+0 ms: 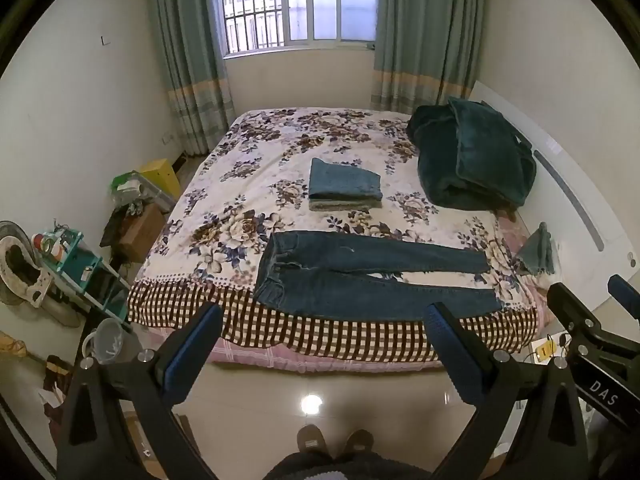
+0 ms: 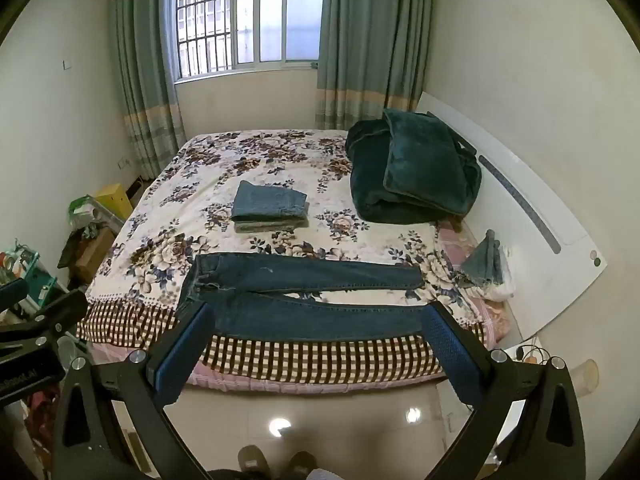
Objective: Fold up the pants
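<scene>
Left tool [image 1: 322,346] low in the frame, blue-padded fingers [image 1: 192,354] spread wide and holding nothing, right tool [image 2: 316,346] likewise wide apart and unloaded, its arm entering the left view's lower right

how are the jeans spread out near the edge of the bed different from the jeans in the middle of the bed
The spread jeans lie flat at full length, legs apart, unfolded; the folded jeans form a compact rectangle. The spread jeans lie straight on the bedspread; the folded jeans sit on another folded garment. The spread jeans look darker. Both are blue denim.
</scene>
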The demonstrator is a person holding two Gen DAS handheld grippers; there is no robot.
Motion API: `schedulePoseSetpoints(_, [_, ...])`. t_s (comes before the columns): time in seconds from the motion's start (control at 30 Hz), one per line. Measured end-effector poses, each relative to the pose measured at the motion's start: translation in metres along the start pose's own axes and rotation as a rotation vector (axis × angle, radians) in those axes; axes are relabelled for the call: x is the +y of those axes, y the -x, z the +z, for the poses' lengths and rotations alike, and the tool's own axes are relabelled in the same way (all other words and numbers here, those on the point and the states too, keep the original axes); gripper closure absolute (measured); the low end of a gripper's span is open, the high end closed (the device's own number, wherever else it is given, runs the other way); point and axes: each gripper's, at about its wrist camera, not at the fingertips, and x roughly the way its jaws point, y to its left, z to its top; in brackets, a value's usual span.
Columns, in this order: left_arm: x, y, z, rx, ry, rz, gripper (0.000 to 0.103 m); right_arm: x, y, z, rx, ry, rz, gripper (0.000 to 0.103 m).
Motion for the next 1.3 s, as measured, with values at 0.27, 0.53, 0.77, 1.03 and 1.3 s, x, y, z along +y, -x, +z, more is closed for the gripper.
schedulePoseSetpoints(0.27, [-0.007, -0.003, 0.0, 0.016, -0.003, -0.001, 0.0, 0.0, 0.0, -0.001, 0.008, 0.006, 0.005, 0.0])
schedulePoseSetpoints(0.53, [-0.003, -0.007, 0.011, 0.014, 0.023, -0.012, 0.0, 0.0, -0.001, -0.003, 0.013, 0.008, 0.001, 0.0])
schedulePoseSetpoints(0.77, [-0.001, -0.003, 0.013, 0.009, 0.019, -0.019, 0.0, 0.001, -0.005, -0.002, 0.013, 0.013, 0.0, 0.0])
schedulePoseSetpoints(1.03, [-0.003, -0.003, 0.016, 0.01, 0.015, -0.019, 0.0, 0.003, -0.002, 0.001, 0.013, 0.013, 0.001, 0.0])
schedulePoseSetpoints(1.3, [-0.002, -0.001, 0.016, 0.009, 0.017, -0.022, 0.0, 0.004, -0.002, 0.001, 0.011, 0.012, 0.0, 0.0])
